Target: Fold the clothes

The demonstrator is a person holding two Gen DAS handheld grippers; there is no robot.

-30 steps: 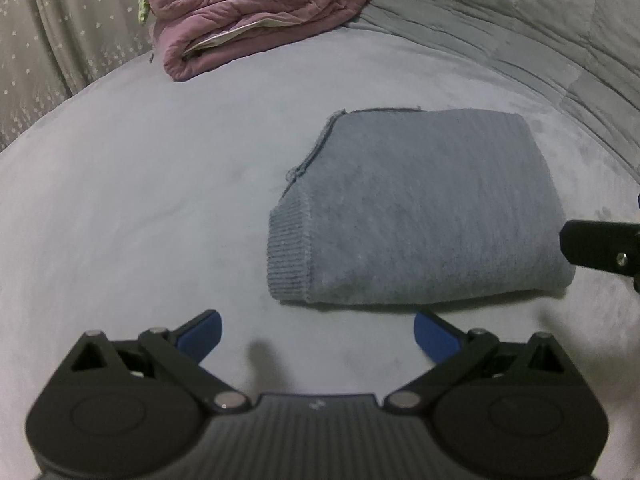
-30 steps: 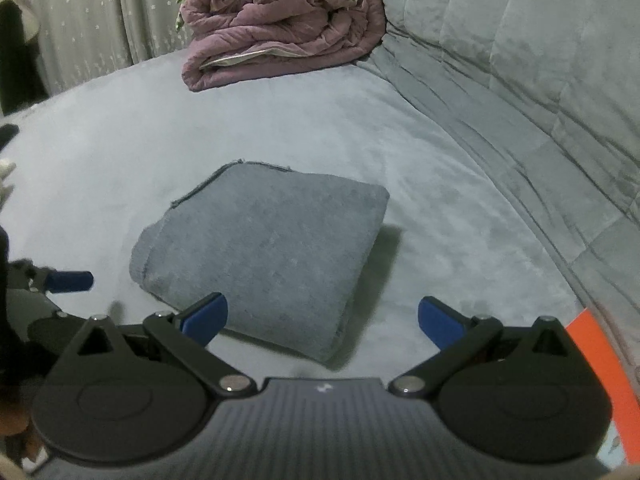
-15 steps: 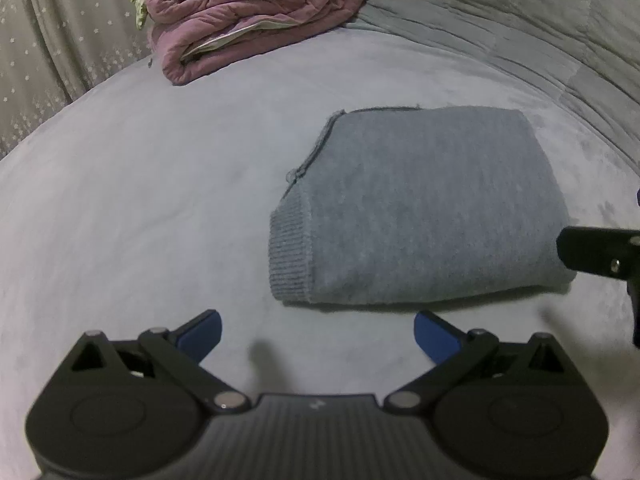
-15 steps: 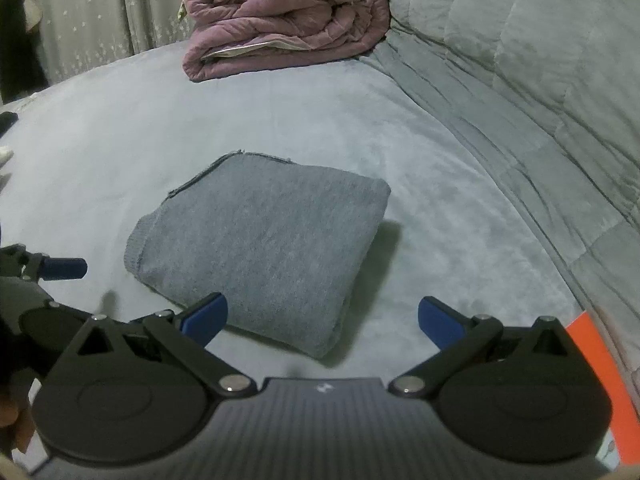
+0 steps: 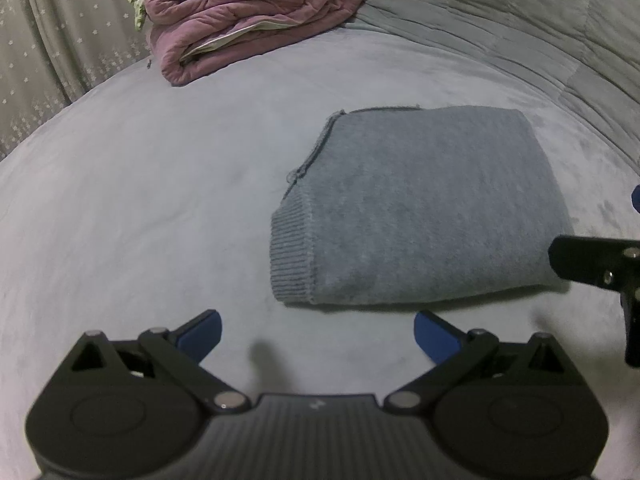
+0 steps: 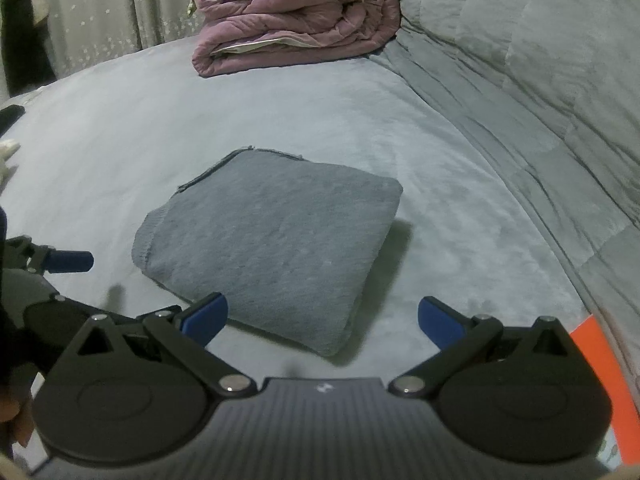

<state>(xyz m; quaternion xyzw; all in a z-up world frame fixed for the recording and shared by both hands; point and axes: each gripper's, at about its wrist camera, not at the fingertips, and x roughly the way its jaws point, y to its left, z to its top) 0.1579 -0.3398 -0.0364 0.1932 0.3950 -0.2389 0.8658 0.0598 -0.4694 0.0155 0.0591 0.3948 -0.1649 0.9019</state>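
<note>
Folded grey sweater [image 5: 416, 208] lay flat on the bed [image 5: 140, 208], while left hand-held gripper [image 5: 318, 330] and right hand-held gripper [image 6: 323, 318] hovered just beside it, both spread wide, gripping nothing.

Left hand-held gripper [image 5: 316, 334]: matte black plastic body w/ ribbed centre panel and a tiny white logo mark, two round black discs at the sides, angled black linkage arms joined by silver pivot screws, triangular cut-outs in the outer links, blue fingertips [image 5: 200, 330]. Right hand-held gripper [image 6: 322, 318]: same build, black w/ silver screws, ribbed panel, small white mark, blue fingertips [image 6: 438, 320]. At that view's lower left edge, a sliver of skin, prob. a finger [image 6: 18, 420].
</note>
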